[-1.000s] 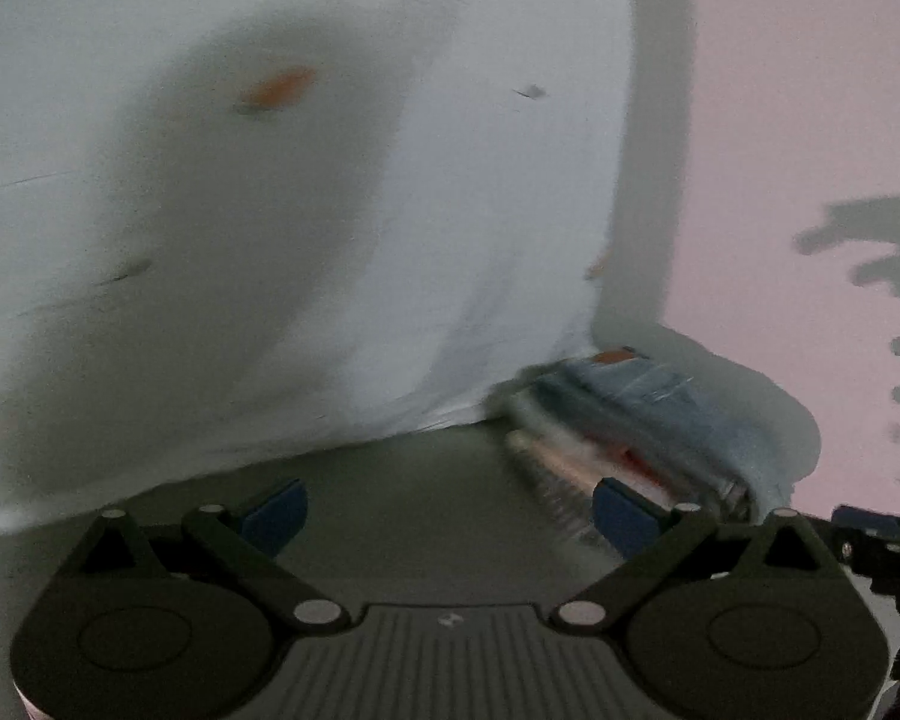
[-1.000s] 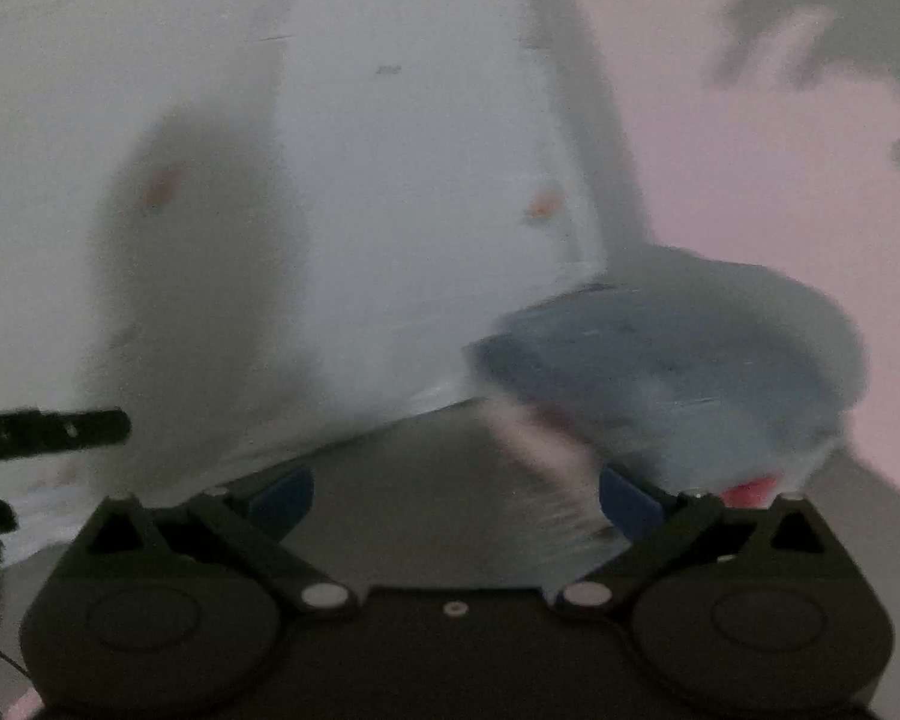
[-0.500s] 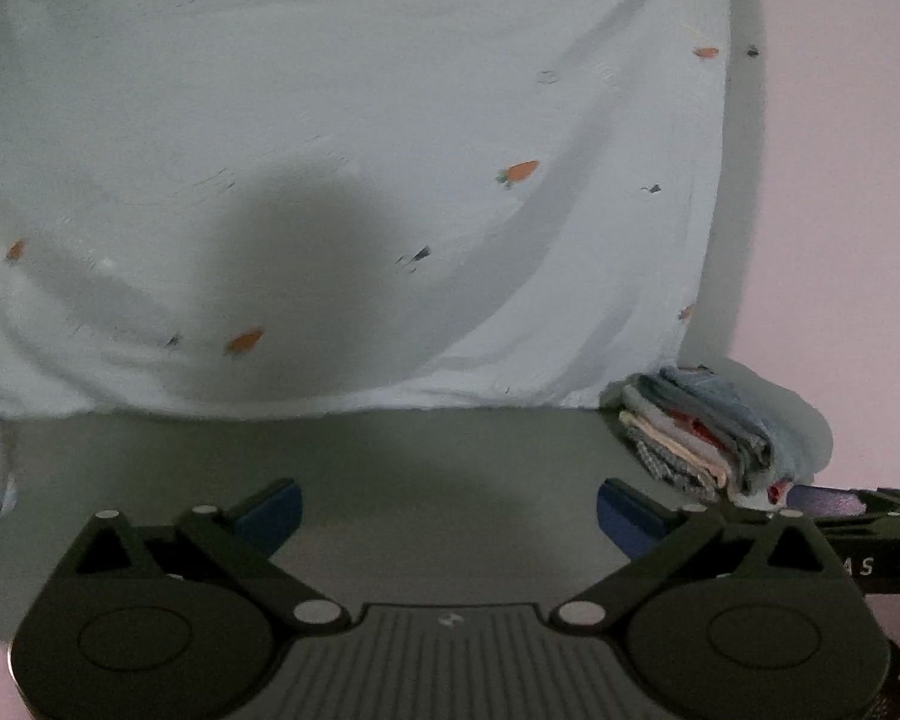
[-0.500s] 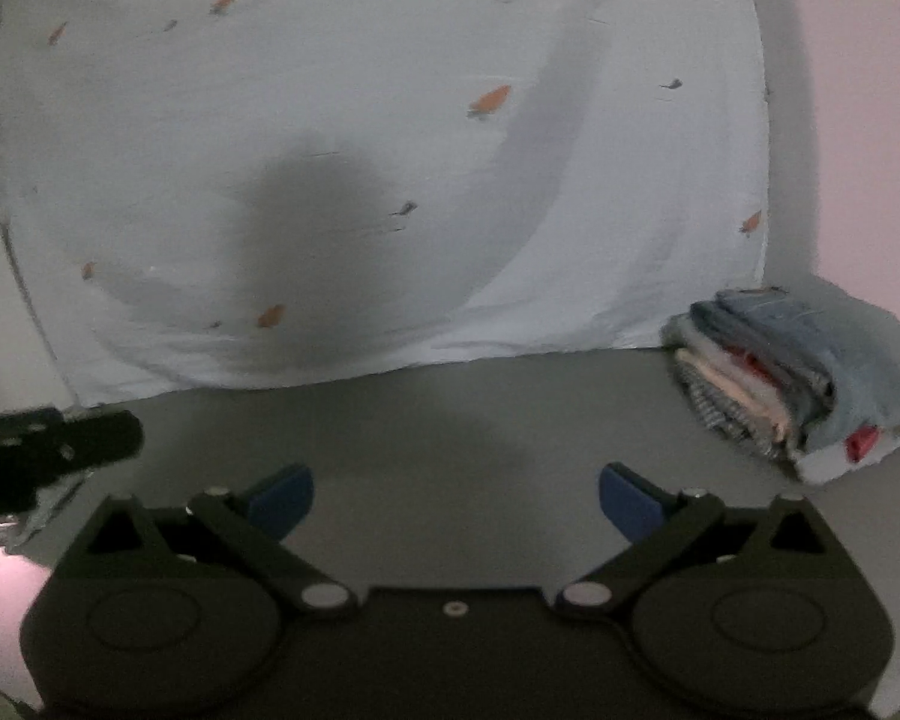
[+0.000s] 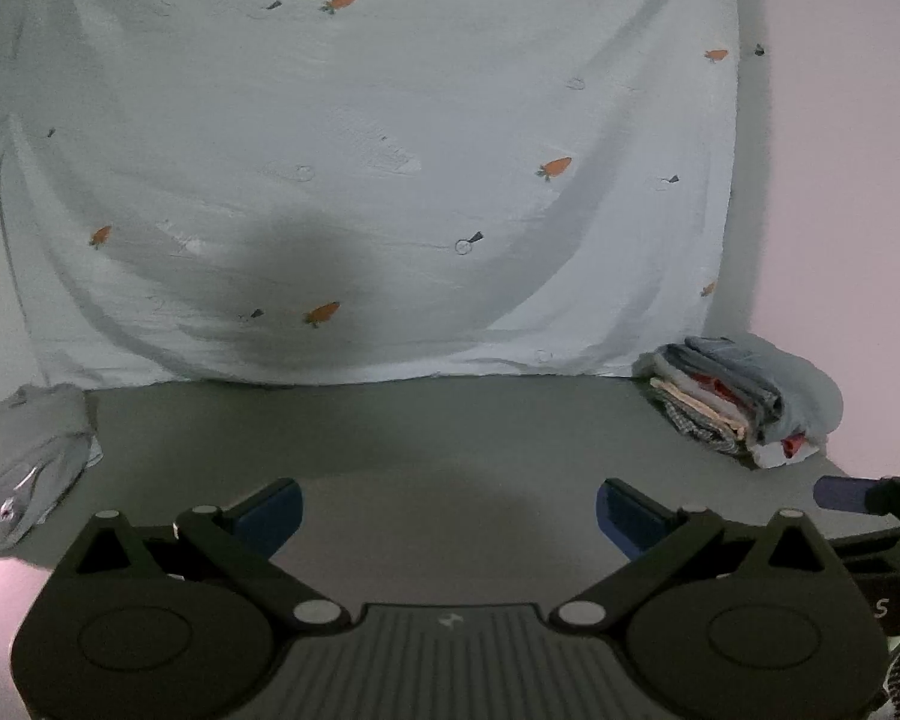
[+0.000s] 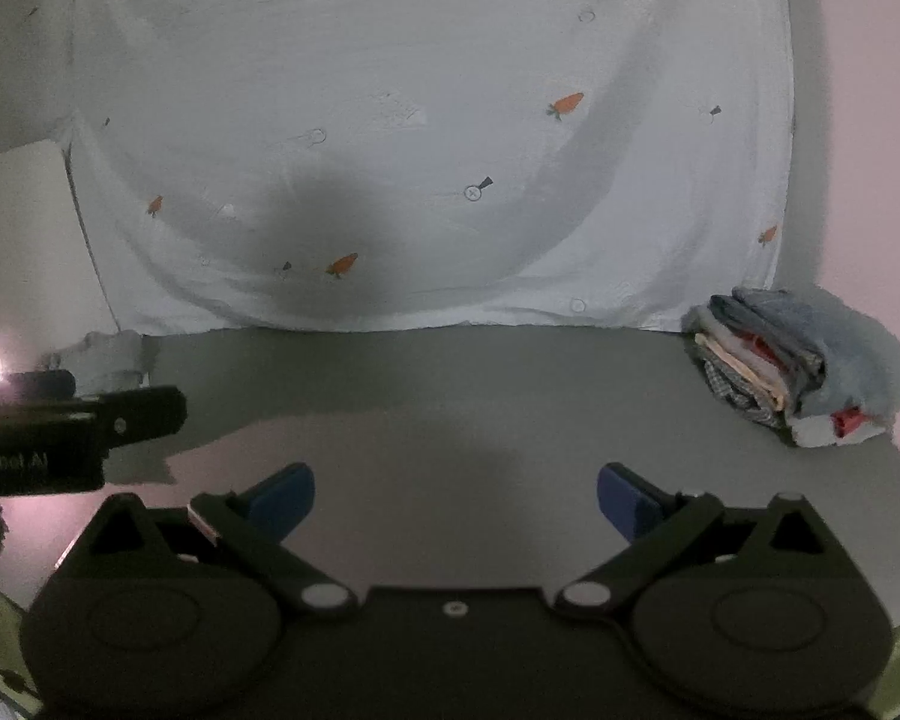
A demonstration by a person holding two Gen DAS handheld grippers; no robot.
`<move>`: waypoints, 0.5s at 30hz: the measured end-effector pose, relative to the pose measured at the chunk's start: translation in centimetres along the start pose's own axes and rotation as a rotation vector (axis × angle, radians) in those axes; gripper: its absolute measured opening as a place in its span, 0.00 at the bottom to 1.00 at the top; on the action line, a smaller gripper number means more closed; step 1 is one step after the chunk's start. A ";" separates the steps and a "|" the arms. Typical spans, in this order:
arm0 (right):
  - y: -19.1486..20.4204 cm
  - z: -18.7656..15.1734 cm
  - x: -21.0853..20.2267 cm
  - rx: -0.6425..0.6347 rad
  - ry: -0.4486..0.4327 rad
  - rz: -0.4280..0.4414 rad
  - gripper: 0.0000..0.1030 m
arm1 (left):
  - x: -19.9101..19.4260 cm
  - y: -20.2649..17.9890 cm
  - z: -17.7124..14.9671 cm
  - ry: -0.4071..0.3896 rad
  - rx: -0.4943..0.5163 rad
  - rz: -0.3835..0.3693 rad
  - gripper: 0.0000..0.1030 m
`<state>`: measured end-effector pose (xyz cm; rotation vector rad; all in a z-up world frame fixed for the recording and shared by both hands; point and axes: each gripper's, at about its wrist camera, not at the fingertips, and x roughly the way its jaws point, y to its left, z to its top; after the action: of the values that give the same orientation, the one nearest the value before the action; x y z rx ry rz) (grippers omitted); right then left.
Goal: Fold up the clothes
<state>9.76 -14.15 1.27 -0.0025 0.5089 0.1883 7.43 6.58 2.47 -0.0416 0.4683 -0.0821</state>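
Observation:
A stack of folded clothes [image 5: 744, 402] sits on the grey table at the right; it also shows in the right wrist view [image 6: 804, 366]. A crumpled grey garment [image 5: 27, 456] lies at the left table edge, and a part of it shows in the right wrist view [image 6: 105, 357]. My left gripper [image 5: 449, 513] is open and empty above the bare table. My right gripper [image 6: 455, 495] is open and empty too. The left gripper's body [image 6: 72, 438] shows at the left of the right wrist view.
A white cloth with small carrot prints [image 5: 360, 168] hangs behind the grey table [image 5: 420, 438] as a backdrop. A pink wall [image 5: 840, 180] is at the right. A white box or panel [image 6: 24, 240] stands at the far left.
Both grippers have pulled back from the backdrop and the folded stack. The views have steadied and widened, and the crumpled garment at the left has come into view.

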 end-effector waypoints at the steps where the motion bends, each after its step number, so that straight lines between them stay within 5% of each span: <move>1: 0.1 -0.3 -0.5 -0.003 -0.001 -0.005 0.99 | -0.5 0.1 -0.5 0.007 -0.015 0.003 1.00; 15: 0.0 -5.2 -6.2 0.006 0.008 -0.021 0.99 | -5.0 -2.0 -5.1 0.046 -0.017 0.052 1.00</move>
<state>2.00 -15.55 -0.27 -0.0030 0.5168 0.1665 0.55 4.93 0.26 -0.0444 0.5163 -0.0283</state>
